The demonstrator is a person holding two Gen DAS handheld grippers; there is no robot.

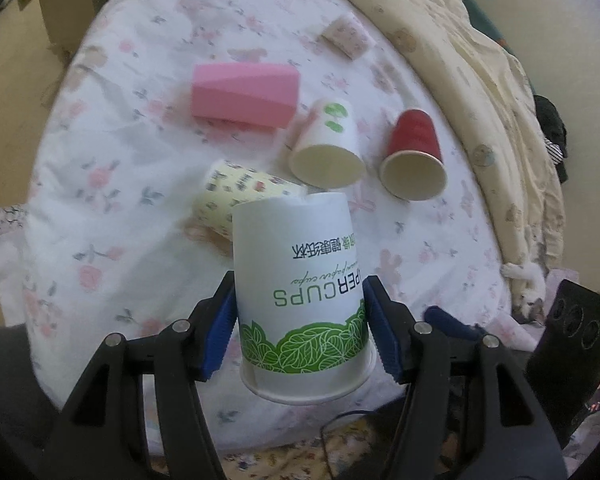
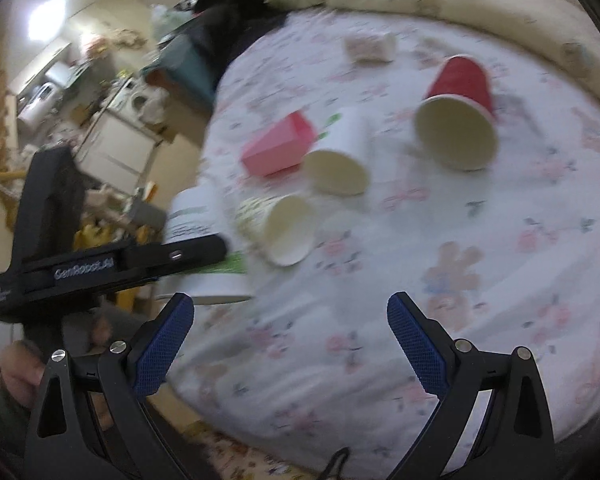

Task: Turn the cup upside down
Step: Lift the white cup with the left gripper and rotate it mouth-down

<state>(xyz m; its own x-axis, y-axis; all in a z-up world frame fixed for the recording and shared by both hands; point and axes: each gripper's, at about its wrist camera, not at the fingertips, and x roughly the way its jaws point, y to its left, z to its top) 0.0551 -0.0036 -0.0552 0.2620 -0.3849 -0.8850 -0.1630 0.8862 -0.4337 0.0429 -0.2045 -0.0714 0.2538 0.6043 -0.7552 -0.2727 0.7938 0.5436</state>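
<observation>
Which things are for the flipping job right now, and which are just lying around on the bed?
For the job:
- white paper cup with green leaf print, held upside down
- left gripper, shut on it

Just lying about:
- pink faceted plastic cup
- red paper cup
- yellow patterned paper cup
- white paper cup with green dots
- right gripper, open

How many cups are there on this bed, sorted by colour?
White with green print: 2, held cup, lying cup
Red: 1, red cup
Pink: 1, pink cup
Yellow patterned: 1, yellow cup
Beige patterned: 1, beige cup
Total: 6
</observation>
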